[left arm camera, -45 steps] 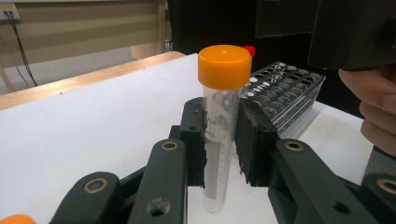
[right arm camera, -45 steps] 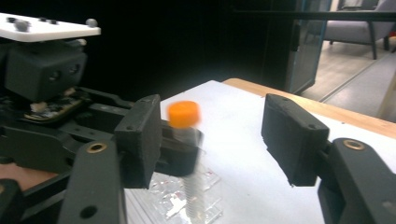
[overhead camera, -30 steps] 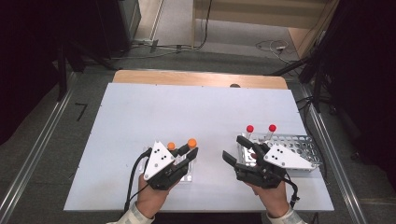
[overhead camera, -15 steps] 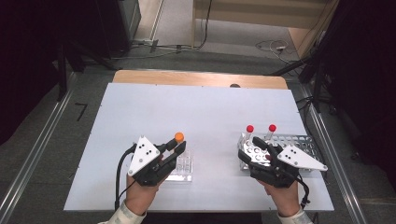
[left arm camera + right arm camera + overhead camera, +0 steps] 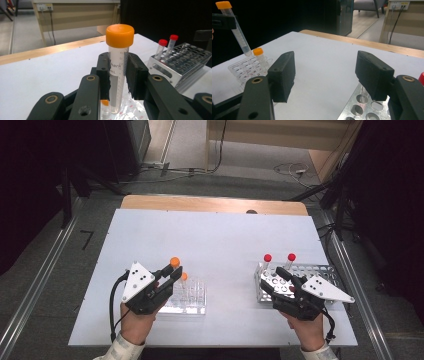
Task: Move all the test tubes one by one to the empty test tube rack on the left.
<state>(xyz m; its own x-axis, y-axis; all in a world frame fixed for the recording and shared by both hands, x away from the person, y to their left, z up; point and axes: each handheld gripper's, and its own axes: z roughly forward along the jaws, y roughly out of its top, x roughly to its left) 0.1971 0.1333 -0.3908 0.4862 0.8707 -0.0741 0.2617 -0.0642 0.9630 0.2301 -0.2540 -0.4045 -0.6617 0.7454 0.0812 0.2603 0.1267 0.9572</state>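
Note:
My left gripper [image 5: 118, 68] is shut on a clear tube with an orange cap [image 5: 120, 35], holding it upright just below the cap. In the high view the left gripper [image 5: 171, 273] carries that tube [image 5: 174, 262] above the clear plastic rack [image 5: 195, 304], where a second orange-capped tube [image 5: 184, 277] stands. My right gripper [image 5: 325, 70] is open with nothing between its pads. It hovers over the near left corner of the metal rack [image 5: 320, 270], shown as the right gripper [image 5: 274, 279] in the high view. Two red-capped tubes [image 5: 267, 258] stand at that rack's far left.
The white table [image 5: 215, 240] has a wooden strip along its far edge. The metal rack [image 5: 185, 62] with several open holes lies at the table's right side. Cables and furniture legs stand on the floor beyond.
The left gripper has moved left and slightly up with the orange-capped tube. The right gripper shifted right, over the metal rack, then stayed still.

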